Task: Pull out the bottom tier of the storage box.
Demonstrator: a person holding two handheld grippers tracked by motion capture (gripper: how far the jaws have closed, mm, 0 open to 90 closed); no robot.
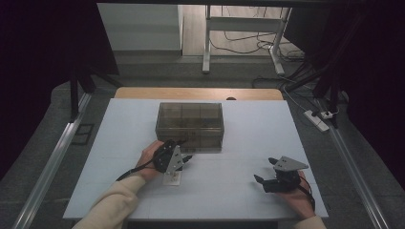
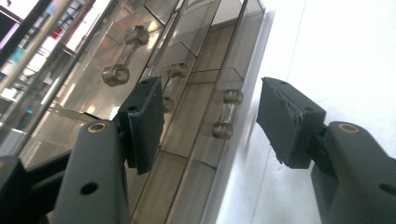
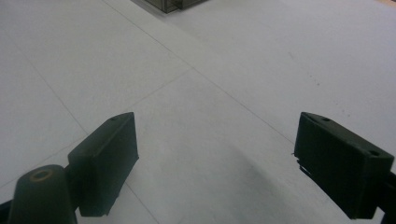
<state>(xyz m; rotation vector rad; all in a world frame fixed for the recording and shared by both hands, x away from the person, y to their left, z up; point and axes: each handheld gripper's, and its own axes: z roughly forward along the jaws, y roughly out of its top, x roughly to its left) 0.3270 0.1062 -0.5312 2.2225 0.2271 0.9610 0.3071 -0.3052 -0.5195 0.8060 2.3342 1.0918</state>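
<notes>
Black padded fingers (image 2: 144,123) of the left gripper (image 2: 212,123) stand fairly wide apart around a small clear drawer handle (image 2: 227,114), pressing nothing. That handle belongs to a smoky translucent drawer box (image 1: 190,125) at the tabletop's (image 1: 119,157) middle. Right gripper (image 3: 233,163), near right, gapes wide and empty.
</notes>
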